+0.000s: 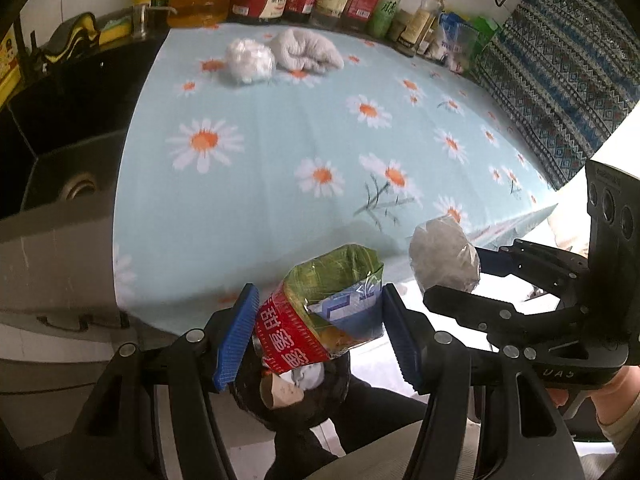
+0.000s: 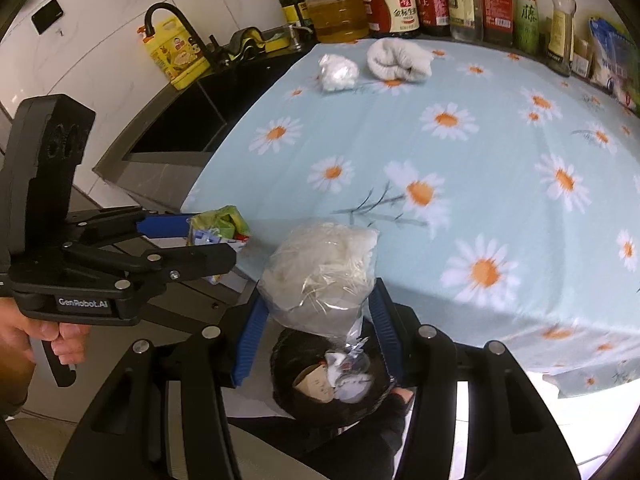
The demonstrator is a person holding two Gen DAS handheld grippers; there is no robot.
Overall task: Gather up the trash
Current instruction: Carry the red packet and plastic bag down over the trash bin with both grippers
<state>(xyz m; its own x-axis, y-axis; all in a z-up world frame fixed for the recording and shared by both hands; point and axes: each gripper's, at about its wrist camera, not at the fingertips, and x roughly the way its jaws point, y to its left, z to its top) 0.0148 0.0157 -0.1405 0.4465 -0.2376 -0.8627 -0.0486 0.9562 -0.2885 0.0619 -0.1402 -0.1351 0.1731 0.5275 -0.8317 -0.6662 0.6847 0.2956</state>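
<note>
My left gripper (image 1: 320,336) is shut on a green, red and blue snack wrapper (image 1: 324,308) and holds it above a black trash bag (image 1: 296,396) that holds paper scraps. The wrapper also shows in the right wrist view (image 2: 216,228). My right gripper (image 2: 316,332) is shut on a clear plastic bag of white stuff (image 2: 324,276) over the same black bag (image 2: 332,384), by the table's front edge. The plastic bag also shows in the left wrist view (image 1: 444,260). A crumpled white wad (image 1: 250,60) (image 2: 338,72) lies at the far side of the table.
A daisy-print blue cloth (image 2: 460,152) covers the table. A rolled grey towel (image 2: 400,60) lies beside the wad. Bottles of oil and sauce (image 2: 400,0) line the back wall. A dark sink (image 1: 64,128) with a tap (image 2: 176,20) and yellow soap jug sits left.
</note>
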